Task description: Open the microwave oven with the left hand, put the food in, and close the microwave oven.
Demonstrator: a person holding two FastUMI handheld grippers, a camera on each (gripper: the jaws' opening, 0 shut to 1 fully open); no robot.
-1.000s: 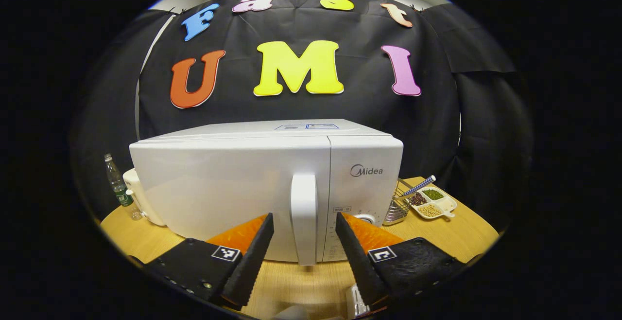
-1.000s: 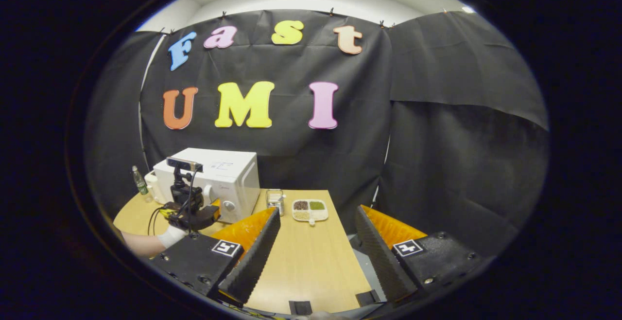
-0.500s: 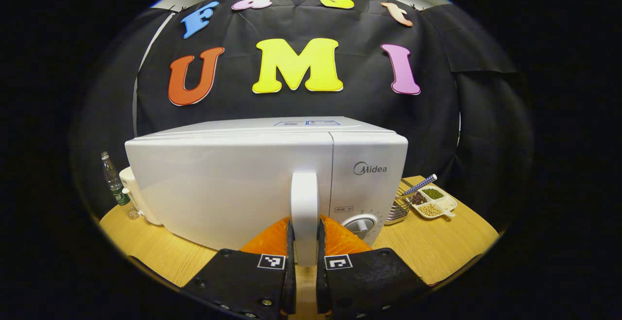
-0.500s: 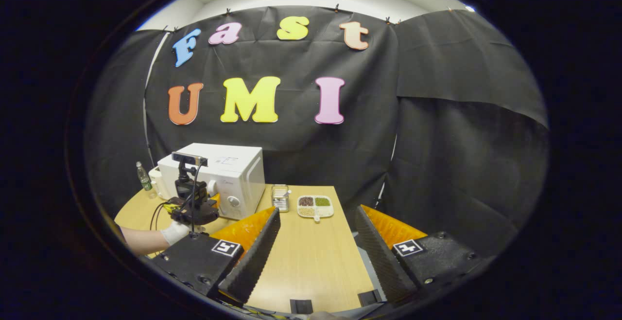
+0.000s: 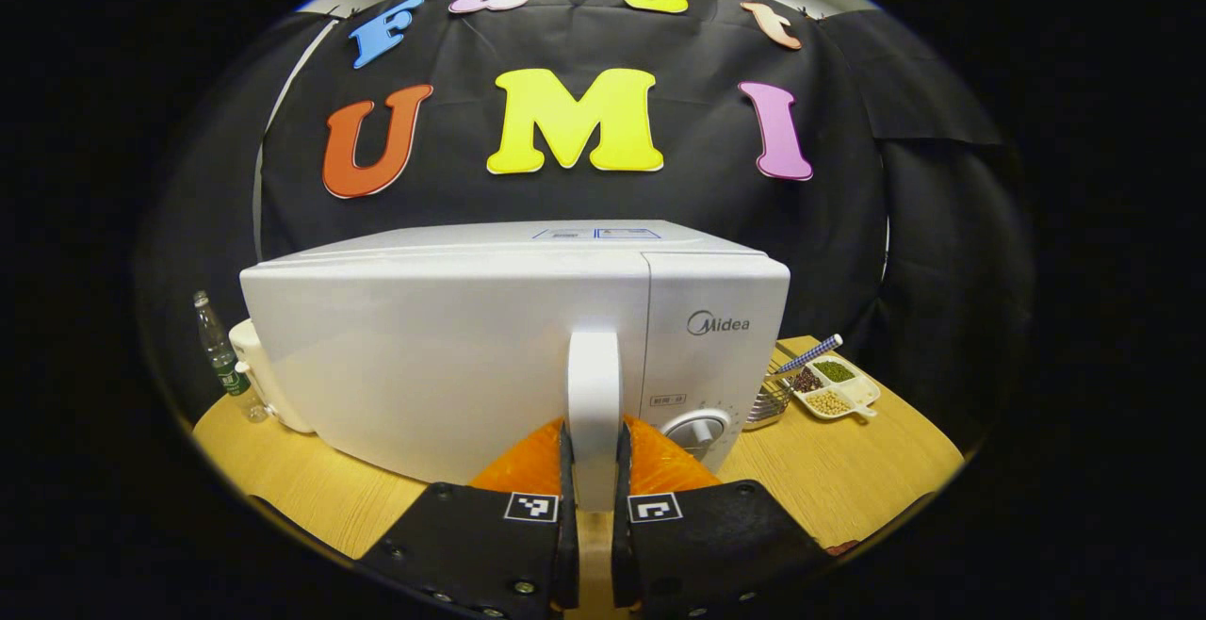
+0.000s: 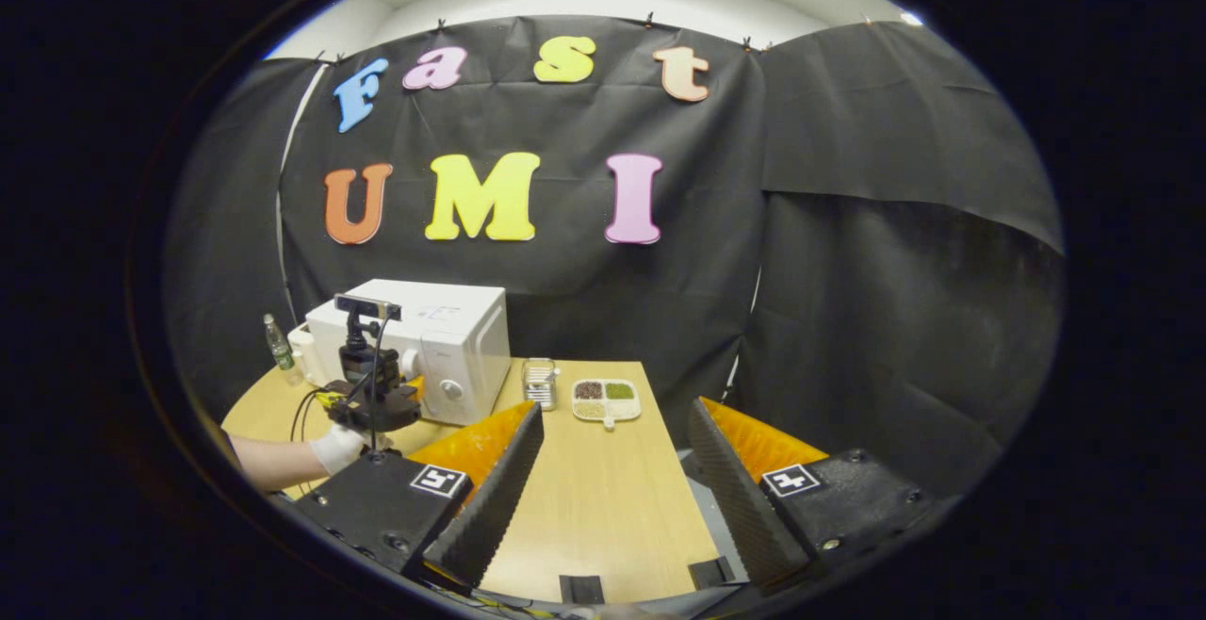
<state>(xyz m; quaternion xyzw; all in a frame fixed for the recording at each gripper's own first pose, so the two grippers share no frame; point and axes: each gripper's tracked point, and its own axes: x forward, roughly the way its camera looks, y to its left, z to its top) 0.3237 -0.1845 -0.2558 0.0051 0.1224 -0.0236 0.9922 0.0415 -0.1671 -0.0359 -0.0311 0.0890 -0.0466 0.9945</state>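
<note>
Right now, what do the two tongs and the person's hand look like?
Both tongs, the left tongs and the right tongs, have black bodies carrying square black-and-white markers and ribbed inner faces. In the right gripper view, the left one carries a camera bar with dangling cables, held by a white-gloved hand.

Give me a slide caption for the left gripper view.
Left gripper shut on the microwave door handle, door closed.
</note>
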